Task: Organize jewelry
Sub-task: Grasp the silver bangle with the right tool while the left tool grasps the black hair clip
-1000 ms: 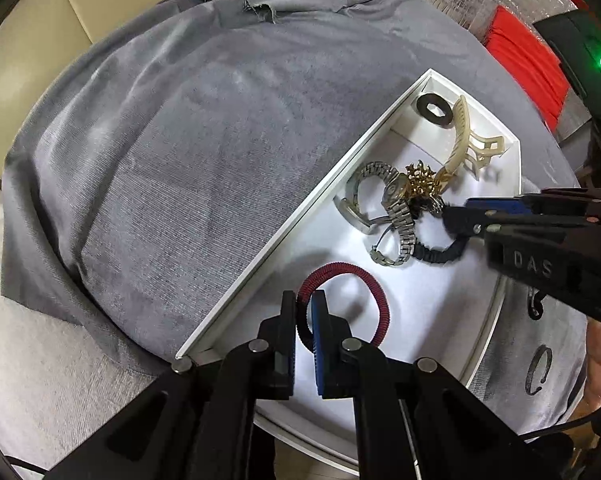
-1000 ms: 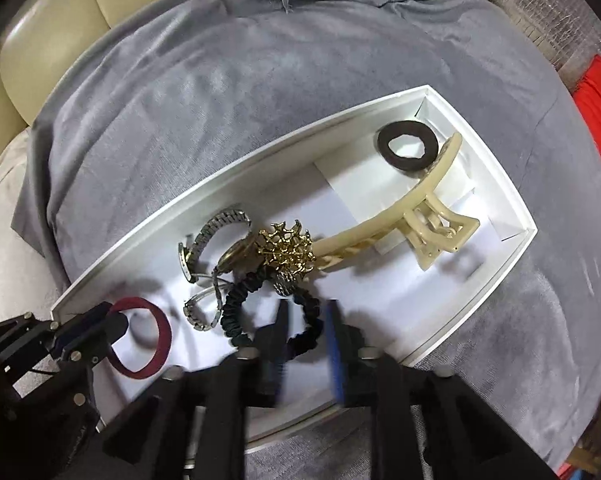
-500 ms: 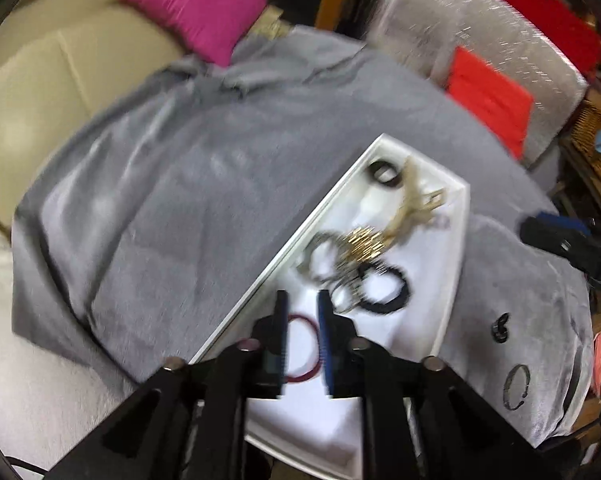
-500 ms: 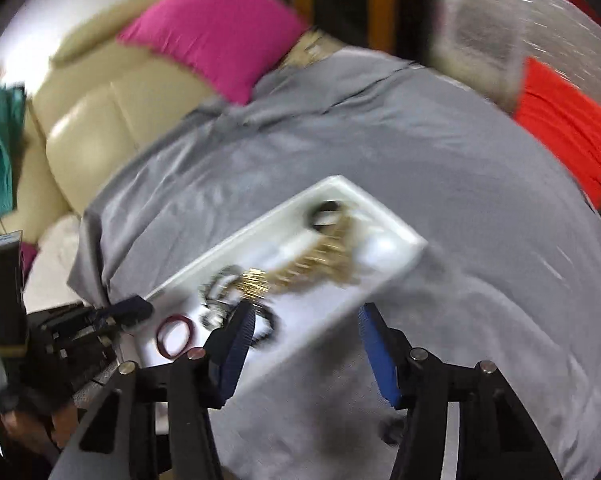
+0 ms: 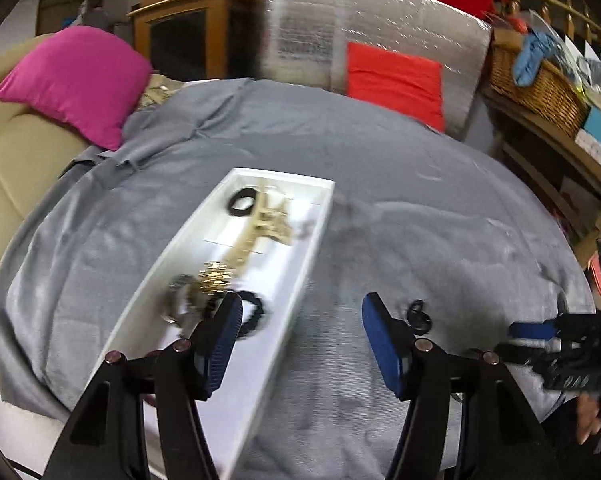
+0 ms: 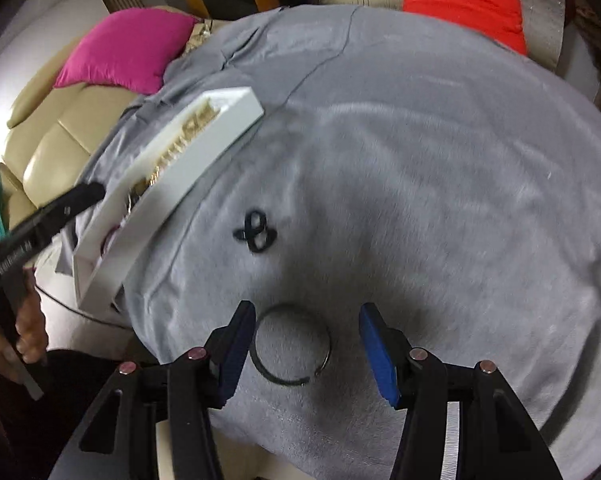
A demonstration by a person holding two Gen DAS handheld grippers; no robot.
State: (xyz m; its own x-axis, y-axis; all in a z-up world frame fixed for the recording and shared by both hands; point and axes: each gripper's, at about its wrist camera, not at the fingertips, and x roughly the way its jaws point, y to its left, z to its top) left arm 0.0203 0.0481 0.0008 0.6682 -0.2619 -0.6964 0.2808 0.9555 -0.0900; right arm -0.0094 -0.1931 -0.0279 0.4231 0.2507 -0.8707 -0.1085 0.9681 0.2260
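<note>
Right gripper [image 6: 306,354] is seen with jaws spread and narrowing slightly; the thin open bangle [image 6: 291,345] lies flat on the grey cloth [image 6: 420,160] between them, not pinched. Left gripper [image 5: 300,344] is seen with jaws spread and widening, nothing between them; it hangs over the near right wall of the white tray [image 5: 300,280]. A small black clip [image 6: 256,236] lies on the cloth between bangle and tray. In the tray: black scrunchie [image 5: 242,202], cream claw clip [image 5: 272,220], gold piece [image 5: 216,274], watch [image 5: 180,300], black coil tie [image 5: 252,314].

Risks judged:
1. The bangle is thin and flat on soft cloth. If the jaws close on it from above, it may slip out or cloth may be pinched with it.
2. The bangle sits off-centre, nearer the left jaw; it may be pushed aside before being gripped.
3. Both views are motion-blurred; a fast descent may miss.
4. The tray wall lies close under the left gripper and could be knocked.

Changes against 1 second ago:
- The left jaws were then nearly shut around a red ring in the tray; now they are empty and raised. The red ring is not clearly seen now.
- The right gripper was then over the coil tie in the tray; it has been shifted off the tray to the bangle.
</note>
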